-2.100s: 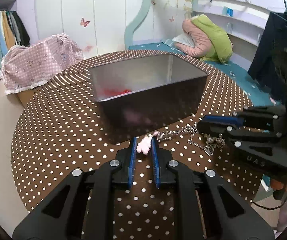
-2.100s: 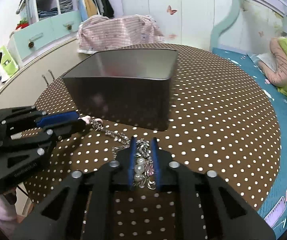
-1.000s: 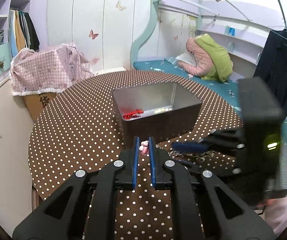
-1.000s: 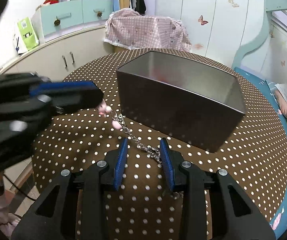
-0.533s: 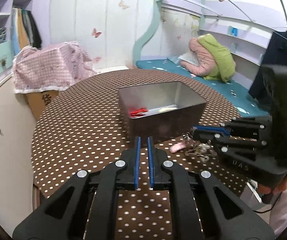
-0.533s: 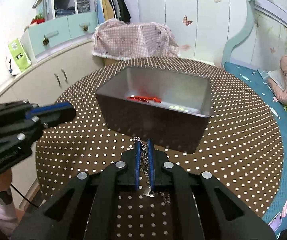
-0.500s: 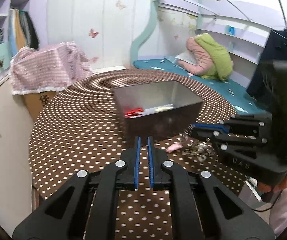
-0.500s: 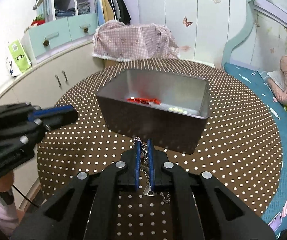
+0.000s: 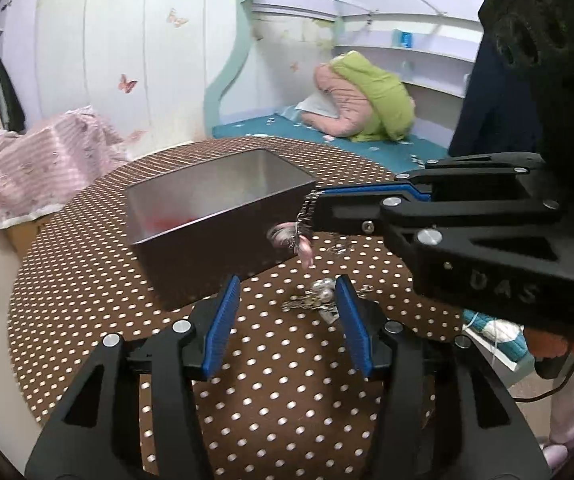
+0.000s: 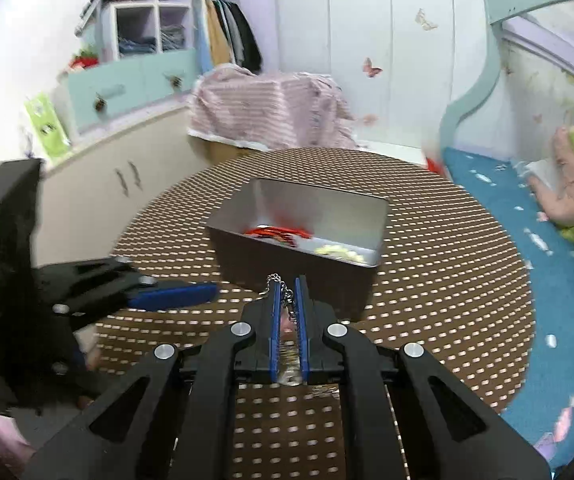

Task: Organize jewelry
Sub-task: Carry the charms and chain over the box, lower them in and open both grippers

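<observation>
Left wrist view shows the round polka-dot table (image 9: 87,280) filling the lower frame, with the metal tin (image 9: 215,216) at centre. From the right edge the right gripper (image 9: 311,216) reaches in, its blue pads clenched on a silver chain necklace (image 9: 301,224) — a pink charm (image 9: 305,250) dangles off it beside the tin's near corner, while the rest of the chain lies in a heap (image 9: 319,298) on the cloth. The left gripper (image 9: 287,320) at bottom centre is spread wide, grasping nothing, the heap between its tips. Right wrist view, centre, shows red pieces (image 10: 279,234) and pale beads (image 10: 339,252) inside the tin — the chain pinched just below
</observation>
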A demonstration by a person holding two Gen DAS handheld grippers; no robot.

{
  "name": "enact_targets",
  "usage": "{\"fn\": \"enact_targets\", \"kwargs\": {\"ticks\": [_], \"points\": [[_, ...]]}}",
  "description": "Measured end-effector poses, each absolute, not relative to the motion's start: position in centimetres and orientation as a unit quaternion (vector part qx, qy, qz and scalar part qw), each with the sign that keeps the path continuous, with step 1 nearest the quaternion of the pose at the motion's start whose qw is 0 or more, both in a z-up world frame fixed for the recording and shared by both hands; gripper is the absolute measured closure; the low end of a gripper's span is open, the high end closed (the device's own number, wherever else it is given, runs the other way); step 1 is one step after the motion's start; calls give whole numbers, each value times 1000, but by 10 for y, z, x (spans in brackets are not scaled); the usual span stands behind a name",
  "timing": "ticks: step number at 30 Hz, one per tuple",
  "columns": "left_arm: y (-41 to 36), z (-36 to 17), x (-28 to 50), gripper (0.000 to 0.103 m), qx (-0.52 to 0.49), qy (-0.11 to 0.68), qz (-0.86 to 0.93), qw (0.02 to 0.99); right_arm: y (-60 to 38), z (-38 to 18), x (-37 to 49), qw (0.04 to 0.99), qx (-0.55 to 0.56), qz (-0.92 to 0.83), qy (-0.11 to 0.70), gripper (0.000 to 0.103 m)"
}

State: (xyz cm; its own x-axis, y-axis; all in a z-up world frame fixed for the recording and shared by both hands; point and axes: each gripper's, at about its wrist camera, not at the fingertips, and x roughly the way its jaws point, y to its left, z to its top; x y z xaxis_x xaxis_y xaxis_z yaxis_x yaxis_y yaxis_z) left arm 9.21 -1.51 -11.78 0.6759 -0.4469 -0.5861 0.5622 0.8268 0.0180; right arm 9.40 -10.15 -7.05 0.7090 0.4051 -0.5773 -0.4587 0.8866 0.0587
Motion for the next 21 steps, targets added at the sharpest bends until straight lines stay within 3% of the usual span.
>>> {"fn": "enact_targets", "kwargs": {"ticks": [2,5,9,21], "points": [[-21,-123,98,56,109,291,-271,911,-100,-69,92,923,-46,236,300,97],[-26,-129,108,79,104,296,-274,909,-101,-66,89,924,-47,240,294,97],[-25,-133,115,96,92,305,-270,909,-105,-67,90,925,-47,235,295,97],[1,-115,111,96,64,287,-254,921,-113,-76,96,925,-36,213,313,97]]}}
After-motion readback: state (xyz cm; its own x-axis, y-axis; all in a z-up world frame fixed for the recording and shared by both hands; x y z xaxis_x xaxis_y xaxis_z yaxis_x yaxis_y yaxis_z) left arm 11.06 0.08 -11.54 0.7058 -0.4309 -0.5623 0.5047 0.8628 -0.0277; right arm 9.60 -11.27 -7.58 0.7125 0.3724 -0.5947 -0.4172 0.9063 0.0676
